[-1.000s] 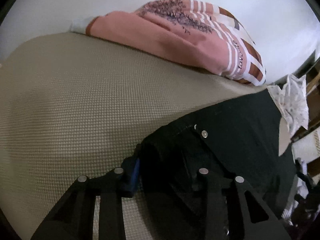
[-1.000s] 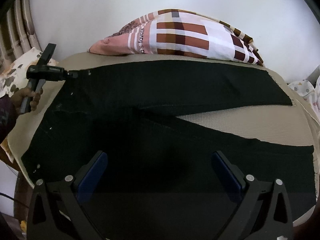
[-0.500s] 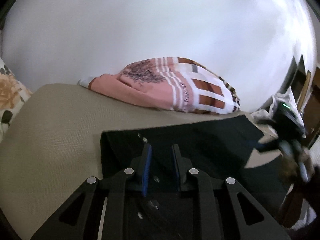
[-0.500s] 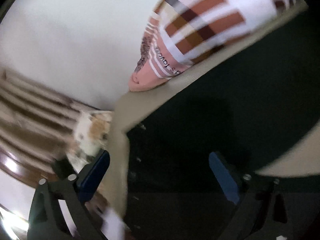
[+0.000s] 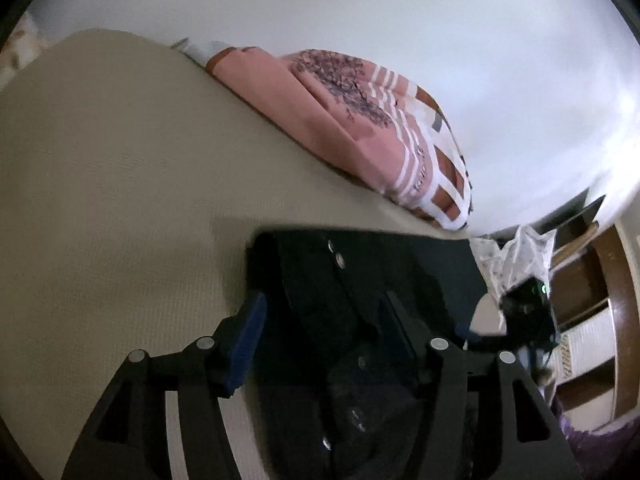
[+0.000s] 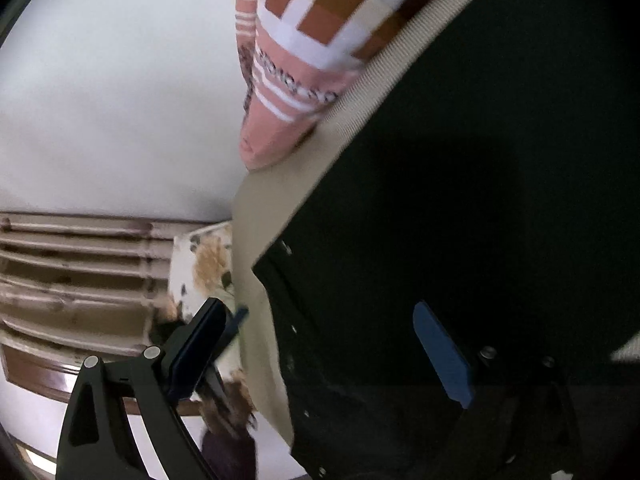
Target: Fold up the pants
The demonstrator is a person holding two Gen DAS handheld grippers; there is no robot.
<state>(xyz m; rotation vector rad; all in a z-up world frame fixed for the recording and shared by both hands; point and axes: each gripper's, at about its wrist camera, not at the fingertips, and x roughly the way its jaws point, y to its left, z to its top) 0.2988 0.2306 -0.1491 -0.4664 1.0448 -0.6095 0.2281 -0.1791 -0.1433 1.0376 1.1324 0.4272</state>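
Note:
The black pants point(image 5: 384, 276) lie on the beige bed cover point(image 5: 120, 180), the waist end with its metal buttons nearest me. My left gripper point(image 5: 324, 332) hangs over that waist end. Its jaws are opening, and the cloth sits between them with no pad pressing on it. In the right wrist view the pants point(image 6: 460, 160) fill the right side, tilted. My right gripper point(image 6: 320, 352) stands wide open over their edge and holds nothing. From the left wrist view, the right gripper point(image 5: 524, 312) shows at the far right, beyond the pants.
A folded pink checked blanket point(image 5: 360, 120) lies against the white wall at the back of the bed. A slatted headboard point(image 6: 80, 272) and a floral pillow point(image 6: 208, 264) are at the left. Wooden furniture point(image 5: 600, 280) and a white dotted cloth point(image 5: 516, 256) are at the right.
My left gripper, shut on the waist half a second ago, now has its jaws apart. The right gripper swung towards the waist end and rolled, still open.

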